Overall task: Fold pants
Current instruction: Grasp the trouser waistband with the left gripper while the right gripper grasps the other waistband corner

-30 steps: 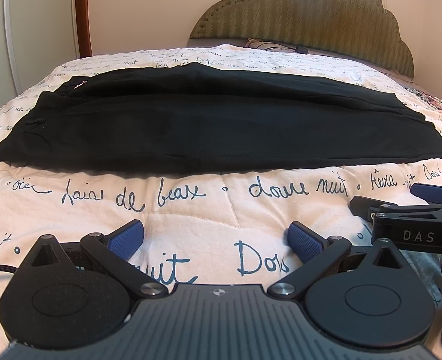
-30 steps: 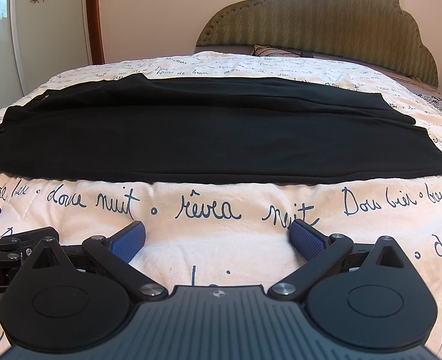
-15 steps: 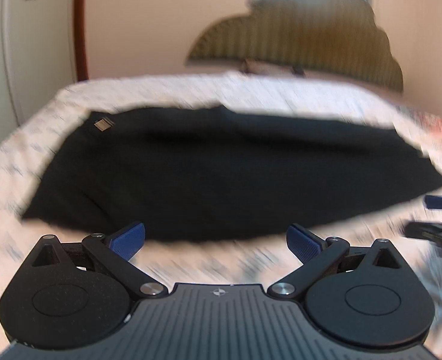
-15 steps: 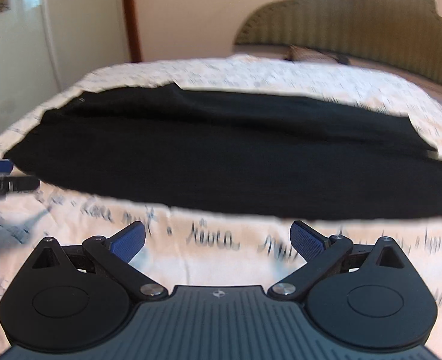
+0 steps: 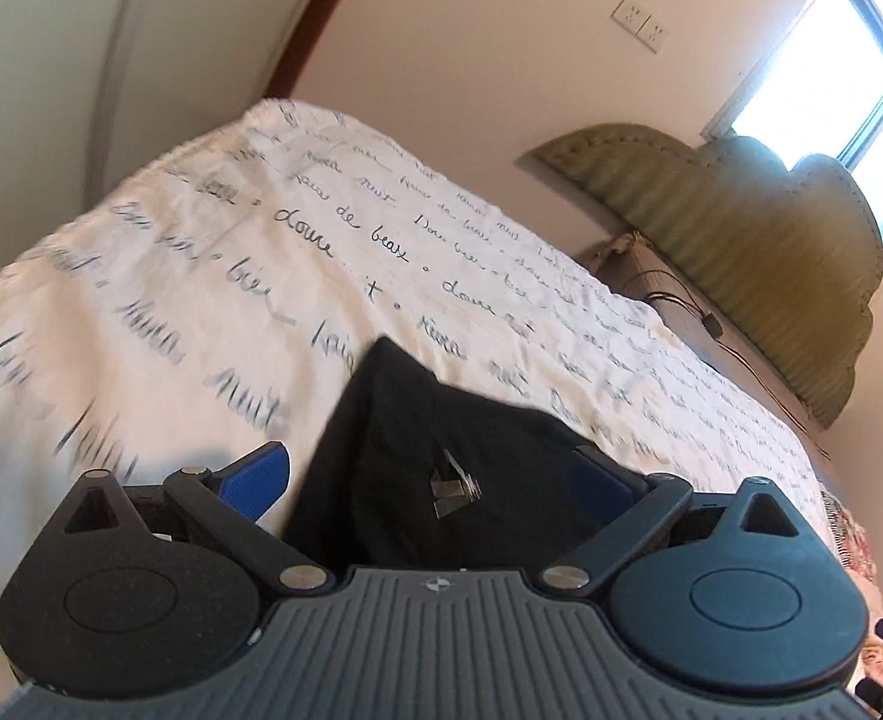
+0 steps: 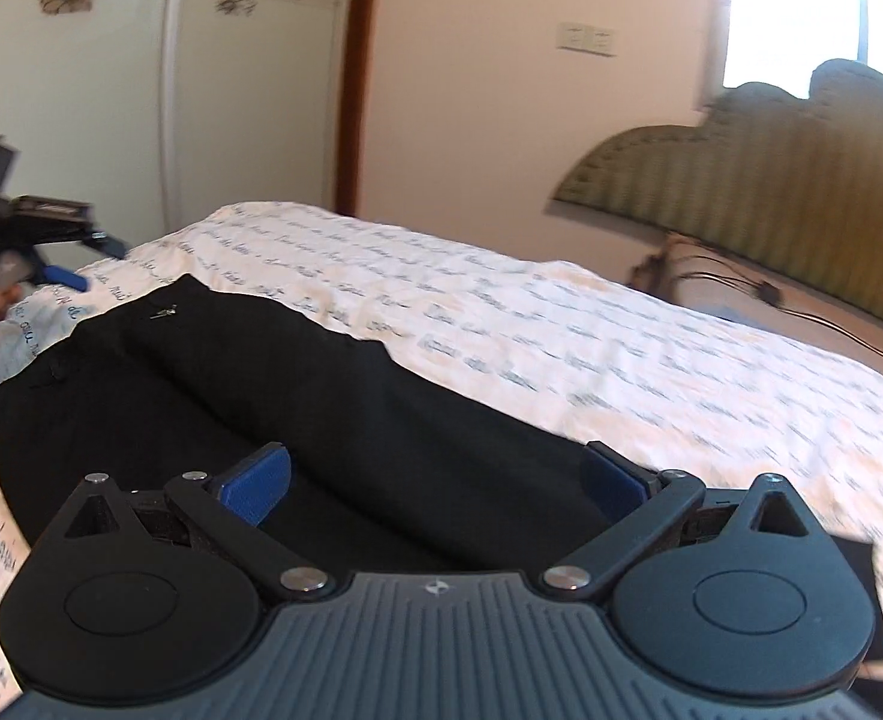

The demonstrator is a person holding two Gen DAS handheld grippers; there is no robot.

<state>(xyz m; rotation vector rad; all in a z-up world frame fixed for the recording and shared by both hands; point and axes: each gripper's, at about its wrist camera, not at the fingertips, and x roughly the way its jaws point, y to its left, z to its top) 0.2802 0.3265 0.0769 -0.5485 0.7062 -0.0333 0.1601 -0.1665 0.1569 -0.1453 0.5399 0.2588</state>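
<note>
We see the black pants (image 6: 273, 396) spread on the lettered bedspread (image 6: 621, 354). Our left gripper (image 5: 429, 477) stands spread wide, with a pants corner between its fingers; our right gripper (image 6: 435, 480) is likewise spread above the cloth, gripping nothing.

Home bedroom: bed (image 6: 621, 348) with script-print quilt, padded headboard (image 6: 771, 138), window (image 5: 831, 78).

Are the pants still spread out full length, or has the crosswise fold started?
Spread out, not yet folded crosswise. The pants lie long and flat across the bedspread, and both the left gripper and right gripper are open.
</note>
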